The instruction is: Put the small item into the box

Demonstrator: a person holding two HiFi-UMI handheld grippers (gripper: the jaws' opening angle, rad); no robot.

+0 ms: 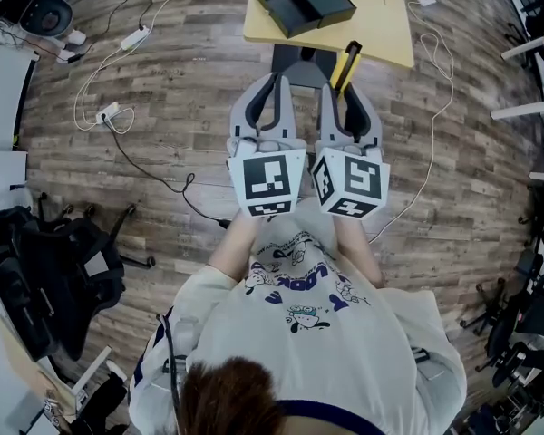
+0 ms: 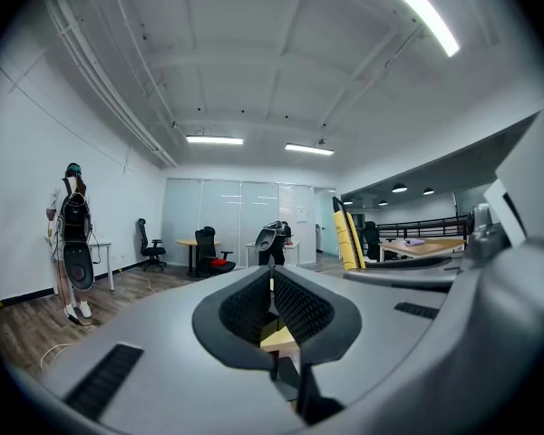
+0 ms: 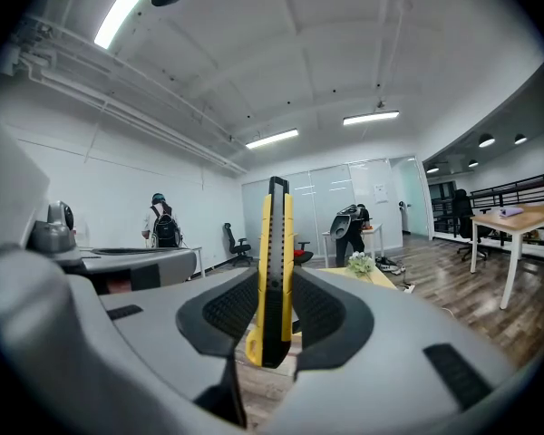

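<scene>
A yellow and black utility knife stands upright between the pads of my right gripper, which is shut on it. In the right gripper view the knife rises well above the jaws of the right gripper. My left gripper is held close beside the right one, shut, with nothing in it; its pads meet at the tips. An open black box lies on a small yellow table just ahead of both grippers.
Cables and power strips trail over the wooden floor at the left. Black office chairs stand at the lower left, more at the right edge. A small plant sits on the table. A person with a backpack stands far off.
</scene>
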